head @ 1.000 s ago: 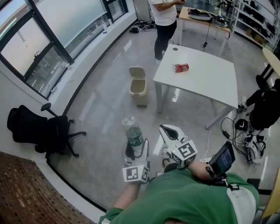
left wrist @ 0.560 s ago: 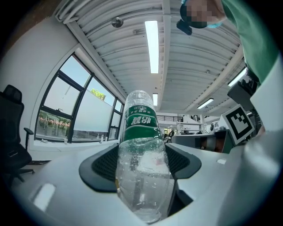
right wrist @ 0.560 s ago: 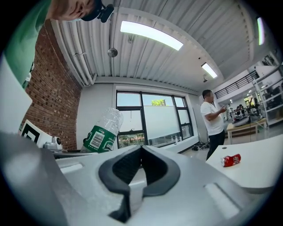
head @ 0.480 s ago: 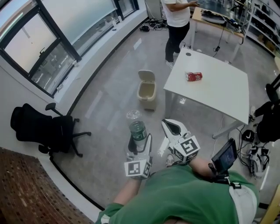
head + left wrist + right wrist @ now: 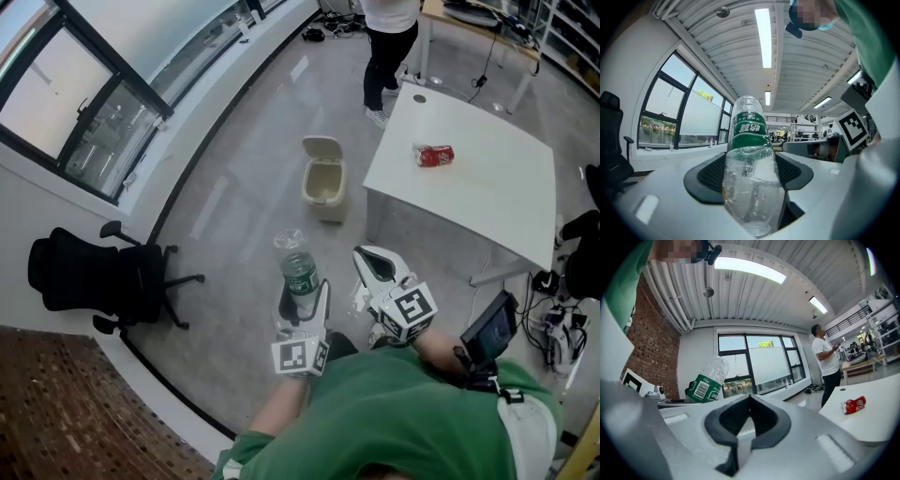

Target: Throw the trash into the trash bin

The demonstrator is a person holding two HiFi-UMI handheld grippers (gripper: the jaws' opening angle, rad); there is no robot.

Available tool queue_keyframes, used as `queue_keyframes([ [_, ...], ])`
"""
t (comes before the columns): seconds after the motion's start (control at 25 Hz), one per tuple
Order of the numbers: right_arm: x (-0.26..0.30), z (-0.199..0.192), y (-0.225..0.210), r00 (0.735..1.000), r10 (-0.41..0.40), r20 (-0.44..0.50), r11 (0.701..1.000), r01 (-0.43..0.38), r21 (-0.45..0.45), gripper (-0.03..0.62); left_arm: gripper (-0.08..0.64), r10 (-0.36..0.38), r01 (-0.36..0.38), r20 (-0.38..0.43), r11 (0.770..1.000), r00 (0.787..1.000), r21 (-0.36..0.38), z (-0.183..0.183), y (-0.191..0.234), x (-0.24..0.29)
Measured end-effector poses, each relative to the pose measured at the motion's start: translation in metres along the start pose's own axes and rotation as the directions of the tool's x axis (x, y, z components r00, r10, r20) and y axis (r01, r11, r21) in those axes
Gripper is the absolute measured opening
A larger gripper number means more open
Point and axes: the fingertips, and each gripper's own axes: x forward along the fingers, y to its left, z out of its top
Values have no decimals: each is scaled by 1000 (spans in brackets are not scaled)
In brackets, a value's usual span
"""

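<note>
- Trash bin (image 5: pixel 324 183): one, beige, standing on the floor just left of the counter (image 5: pixel 487 202). Its hinged lid is flipped up at the far side and its mouth is open. The inside shows beige; any contents cannot be made out.
- Plastic bottle (image 5: pixel 298 275): one, clear, with a green label around its middle. It is held above the floor, near the person and well apart from the bin.
  - Long axis: runs along the tongs, from near to far, with the far end tilted up towards the bin's side of the room.
  - The far end is clear and rounded. Which end carries the cap cannot be told.
- Left tongs (image 5: pixel 302 300): clamped on the plastic bottle, one black pad on each side of its clear lower body. The label and the far end stick out beyond the tips.
- Right tongs (image 5: pixel 367 259): pressed together, tips meeting. They are held just right of the left tongs, at about the same distance from the person.
- Crushed can (image 5: pixel 434 155): one, red, lying on its side on the counter towards its far half.
- Counter: one, white, rectangular, right of the bin.
- Office chair (image 5: pixel 89 275): one, black, at the left by the window wall.
- Person (image 5: pixel 389 42): one, standing at the counter's far-left corner in a white top and dark trousers.
</note>
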Motion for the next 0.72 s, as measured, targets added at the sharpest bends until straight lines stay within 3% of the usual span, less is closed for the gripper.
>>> queue_keyframes([
  [0.32, 61, -2, -20, 994, -105, -34, 994, 105, -6, 3, 334, -93, 92, -27, 995, 995, -23, 0, 49, 62],
  [0.72, 136, 14, -18, 968, -251, 3, 966, 251, -56, 3, 333, -247, 246, -14, 968, 969, -46, 14, 121, 123],
])
